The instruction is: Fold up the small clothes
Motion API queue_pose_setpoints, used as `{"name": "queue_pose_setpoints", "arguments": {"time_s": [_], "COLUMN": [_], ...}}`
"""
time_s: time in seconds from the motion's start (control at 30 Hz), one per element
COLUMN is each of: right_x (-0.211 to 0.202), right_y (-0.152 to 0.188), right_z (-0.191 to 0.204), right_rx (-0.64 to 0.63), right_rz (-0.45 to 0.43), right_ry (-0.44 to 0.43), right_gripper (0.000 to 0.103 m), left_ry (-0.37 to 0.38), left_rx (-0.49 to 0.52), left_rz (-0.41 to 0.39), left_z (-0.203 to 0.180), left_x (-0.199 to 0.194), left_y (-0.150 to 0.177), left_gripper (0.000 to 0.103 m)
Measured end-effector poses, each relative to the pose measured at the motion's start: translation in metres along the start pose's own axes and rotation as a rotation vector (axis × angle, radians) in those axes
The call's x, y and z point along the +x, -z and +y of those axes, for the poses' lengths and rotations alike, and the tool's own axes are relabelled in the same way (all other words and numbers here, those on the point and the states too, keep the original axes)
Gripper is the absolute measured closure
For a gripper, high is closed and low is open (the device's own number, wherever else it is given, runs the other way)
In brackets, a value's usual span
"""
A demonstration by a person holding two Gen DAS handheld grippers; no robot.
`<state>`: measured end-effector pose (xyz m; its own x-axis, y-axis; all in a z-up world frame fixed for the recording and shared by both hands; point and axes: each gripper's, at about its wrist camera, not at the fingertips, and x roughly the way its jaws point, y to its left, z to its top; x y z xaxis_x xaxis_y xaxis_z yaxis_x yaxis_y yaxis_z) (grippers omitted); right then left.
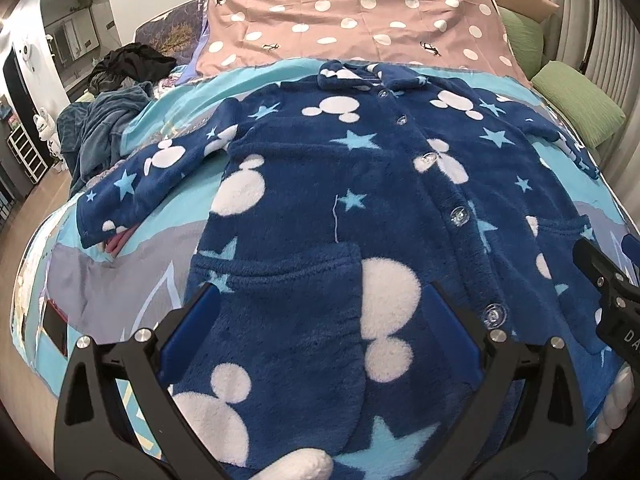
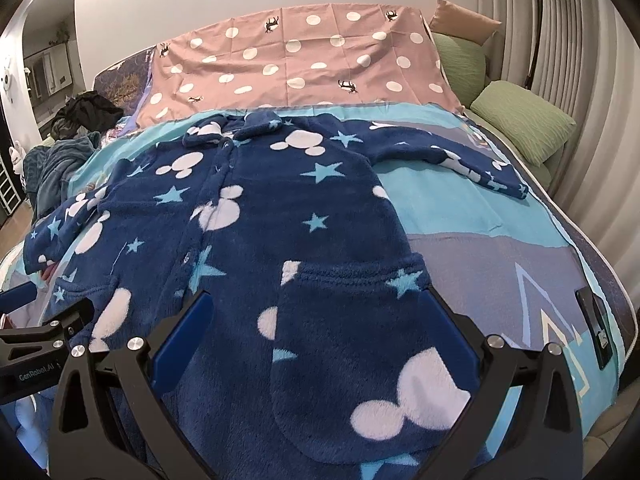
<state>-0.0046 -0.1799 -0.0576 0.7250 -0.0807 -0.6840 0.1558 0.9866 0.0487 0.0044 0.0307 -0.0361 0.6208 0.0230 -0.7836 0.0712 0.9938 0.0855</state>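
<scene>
The bed (image 1: 100, 264) under me carries a smooth turquoise-and-grey sheet, with a dusty-pink polka-dot cloth (image 1: 352, 20) creased across its head end. Spread flat on the sheet, front up and buttoned, lies the fleece pyjama top (image 1: 320, 184), thick and fuzzy, navy with white mouse-head blobs and pale blue stars, both sleeves splayed outward. My left claw (image 1: 320, 320) hangs with its jaws spread wide over the rounded patch pocket near the hem, gripping nothing; my right claw (image 2: 316, 320) is likewise parted and empty above the other pocket. Only the left view shows the row of clear glossy buttons (image 1: 458, 214) plainly and a loose white thread; only the right view takes in the whole far sleeve (image 2: 452, 156) and the ribbed green pillows (image 2: 524, 120).
</scene>
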Motion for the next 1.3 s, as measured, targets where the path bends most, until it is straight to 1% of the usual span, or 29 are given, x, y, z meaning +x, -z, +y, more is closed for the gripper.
{"name": "queue_pose_setpoints", "arguments": {"time_s": [0.23, 0.57, 0.67, 0.73, 0.87, 1.03, 1.07, 1.1, 1.17, 1.3], "right_x": [0.0, 0.005, 0.007, 0.01, 0.011, 0.01, 0.01, 0.01, 0.009, 0.007], "right_y": [0.002, 0.001, 0.002, 0.002, 0.006, 0.008, 0.009, 0.009, 0.009, 0.009], "right_z": [0.012, 0.018, 0.019, 0.017, 0.017, 0.02, 0.021, 0.021, 0.021, 0.022], "right_rx": [-0.038, -0.037, -0.025, -0.011, -0.012, -0.042, -0.047, -0.049, -0.036, -0.044], "right_rz": [0.004, 0.031, 0.053, 0.077, 0.089, 0.086, 0.087, 0.087, 0.088, 0.076], "right_ry": [-0.004, -0.02, -0.046, -0.063, -0.075, -0.071, -0.082, -0.099, -0.116, -0.099], "right_gripper": [0.002, 0.002, 0.011, 0.013, 0.022, 0.026, 0.034, 0.044, 0.051, 0.054], "left_ry": [-0.021, -0.026, -0.023, -0.016, -0.016, -0.019, -0.019, -0.019, -0.02, -0.021], "left_rx": [-0.011, -0.033, -0.034, -0.035, -0.032, -0.028, -0.028, -0.027, -0.025, -0.019], "left_rz": [0.022, 0.029, 0.026, 0.022, 0.026, 0.026, 0.026, 0.024, 0.018, -0.011], "left_z": [0.008, 0.018, 0.018, 0.019, 0.018, 0.017, 0.017, 0.017, 0.017, 0.017], "left_x": [0.005, 0.009, 0.01, 0.011, 0.013, 0.014, 0.014, 0.014, 0.013, 0.009], "left_y": [0.003, 0.006, 0.006, 0.007, 0.008, 0.009, 0.009, 0.009, 0.01, 0.011], "left_gripper": [0.002, 0.002, 0.002, 0.002, 0.002, 0.002, 0.002, 0.002, 0.002, 0.002]}}
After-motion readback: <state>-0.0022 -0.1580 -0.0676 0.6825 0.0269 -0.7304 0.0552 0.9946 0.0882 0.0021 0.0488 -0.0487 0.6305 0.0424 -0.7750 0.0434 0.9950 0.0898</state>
